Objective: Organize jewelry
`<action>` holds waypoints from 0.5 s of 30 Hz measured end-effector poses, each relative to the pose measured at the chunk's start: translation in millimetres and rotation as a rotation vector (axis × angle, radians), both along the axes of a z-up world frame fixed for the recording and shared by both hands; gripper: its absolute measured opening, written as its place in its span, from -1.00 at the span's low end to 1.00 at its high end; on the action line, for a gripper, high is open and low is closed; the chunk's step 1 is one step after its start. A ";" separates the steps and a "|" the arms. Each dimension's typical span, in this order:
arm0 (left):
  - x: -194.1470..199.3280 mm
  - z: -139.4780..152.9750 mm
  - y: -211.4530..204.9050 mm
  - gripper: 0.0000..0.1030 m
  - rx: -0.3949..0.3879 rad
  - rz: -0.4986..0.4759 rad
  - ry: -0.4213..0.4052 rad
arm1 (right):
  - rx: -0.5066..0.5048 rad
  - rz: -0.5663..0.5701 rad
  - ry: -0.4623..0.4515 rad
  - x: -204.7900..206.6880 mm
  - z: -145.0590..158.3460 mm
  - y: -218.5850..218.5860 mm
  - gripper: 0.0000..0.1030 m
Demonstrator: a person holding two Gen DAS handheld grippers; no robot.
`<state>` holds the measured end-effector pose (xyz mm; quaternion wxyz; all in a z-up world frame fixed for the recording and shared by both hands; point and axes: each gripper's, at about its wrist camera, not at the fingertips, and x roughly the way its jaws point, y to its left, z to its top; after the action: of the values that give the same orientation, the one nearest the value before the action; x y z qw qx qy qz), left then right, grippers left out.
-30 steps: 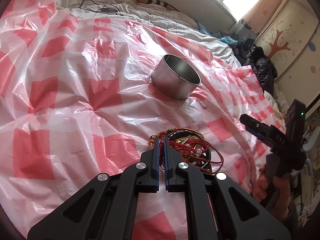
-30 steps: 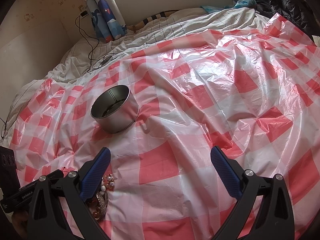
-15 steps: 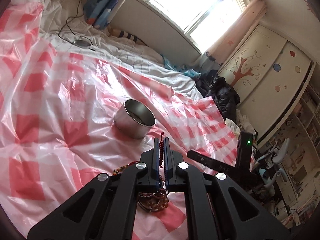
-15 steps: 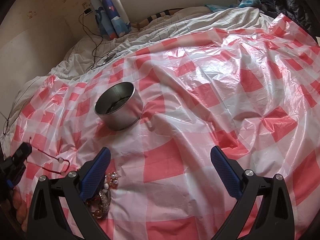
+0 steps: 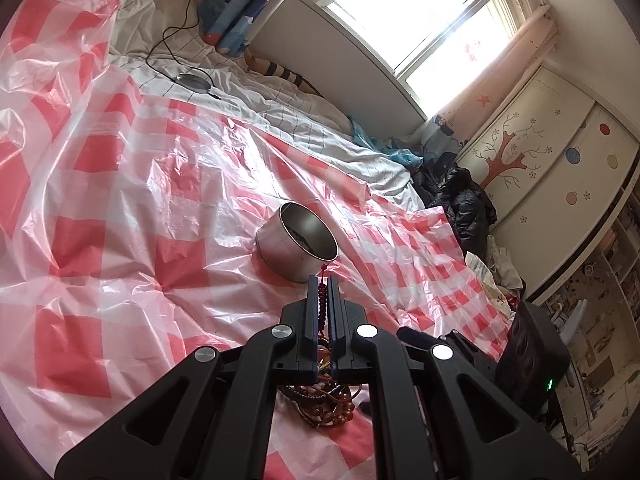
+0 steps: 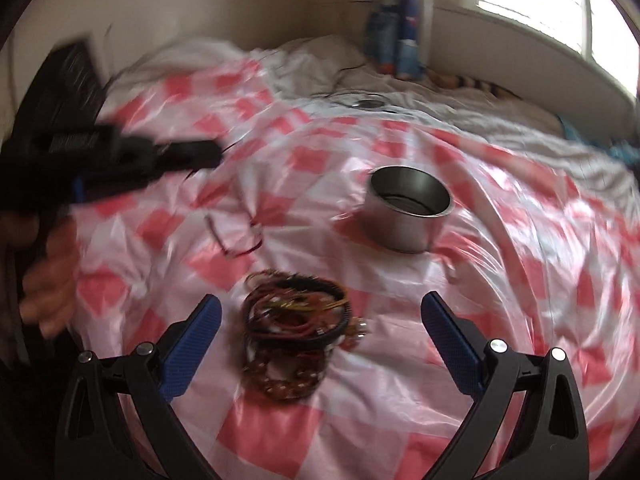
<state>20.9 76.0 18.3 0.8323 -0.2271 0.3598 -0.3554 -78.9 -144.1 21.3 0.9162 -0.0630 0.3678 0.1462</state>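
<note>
— since a second ago the left gripper lifted off the jewelry pile, pinching a red beaded string.
— right gripper?
— spread wide over the pile. next, i'd judge: carry the string to the tin.

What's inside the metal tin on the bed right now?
The round metal tin stands open on the checked plastic sheet. Its visible inner wall shows only dark reflections and no clear jewelry. The near wall hides part of the bottom, and the right view is blurred.

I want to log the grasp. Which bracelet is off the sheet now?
The dark red beaded cord bracelet, clamped in the left gripper. The other bracelets lie heaped on the checked plastic sheet.
</note>
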 end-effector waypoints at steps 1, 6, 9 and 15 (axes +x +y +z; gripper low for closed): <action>0.4 0.0 0.3 -0.93 -0.002 0.000 0.001 | -0.033 0.027 -0.004 -1.8 -2.3 9.2 0.86; 1.0 0.1 0.1 -0.93 -0.004 -0.005 0.002 | -0.116 0.094 0.006 -1.7 -15.4 28.4 0.70; -0.1 0.1 -3.9 -0.93 0.002 -0.009 0.005 | -0.108 0.075 0.051 6.6 -22.3 26.4 -0.17; -0.7 -0.4 -6.9 -0.93 0.004 -0.008 0.010 | 0.048 0.037 0.083 12.9 -17.1 3.1 -0.91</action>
<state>20.2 69.0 17.8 0.8294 -0.2258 0.3657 -0.3569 -66.1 -140.9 4.2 0.8984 -0.0416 0.4008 0.1745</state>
